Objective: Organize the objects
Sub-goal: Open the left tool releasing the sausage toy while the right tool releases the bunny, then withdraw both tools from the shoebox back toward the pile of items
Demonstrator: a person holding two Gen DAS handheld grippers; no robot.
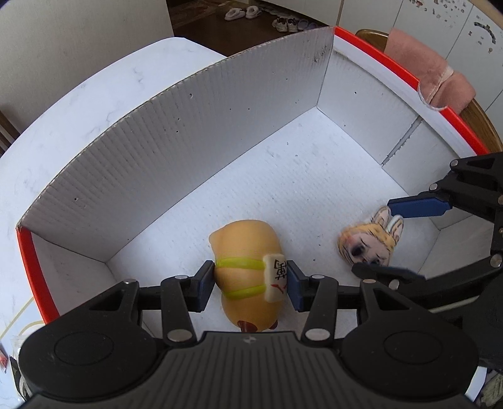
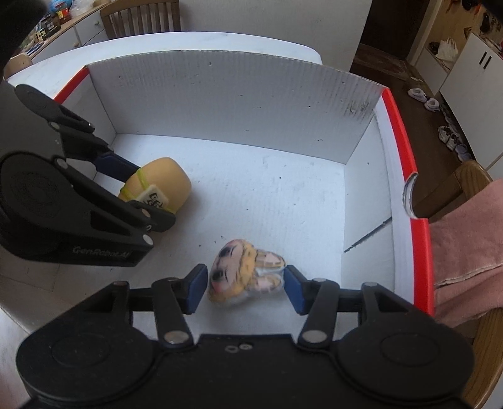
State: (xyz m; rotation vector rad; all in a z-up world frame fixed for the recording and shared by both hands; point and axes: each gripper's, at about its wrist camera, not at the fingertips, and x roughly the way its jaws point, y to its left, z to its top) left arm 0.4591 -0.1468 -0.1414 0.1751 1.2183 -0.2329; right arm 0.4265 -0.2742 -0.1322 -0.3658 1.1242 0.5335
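An orange squishy animal toy (image 1: 245, 248) with yellow bands and a small white tile lies on the floor of a white cardboard box (image 1: 188, 141) with a red rim. My left gripper (image 1: 251, 284) reaches down over the toy, its blue pads touching both of its sides. In the right wrist view the toy (image 2: 169, 176) sits at the box's (image 2: 235, 100) left with the left gripper (image 2: 151, 195) around it. A flat plush face with rabbit ears (image 2: 245, 277) lies on the floor between the pads of my right gripper (image 2: 246, 286), with narrow gaps on both sides. The plush (image 1: 371, 245) and right gripper (image 1: 374, 236) also show in the left wrist view.
The box stands on a white marble-look table (image 1: 78, 110). A pink cloth (image 2: 465, 239) hangs over a wooden chair (image 2: 471, 176) just outside the box's right wall. Shoes (image 1: 239, 12) lie on the dark floor beyond.
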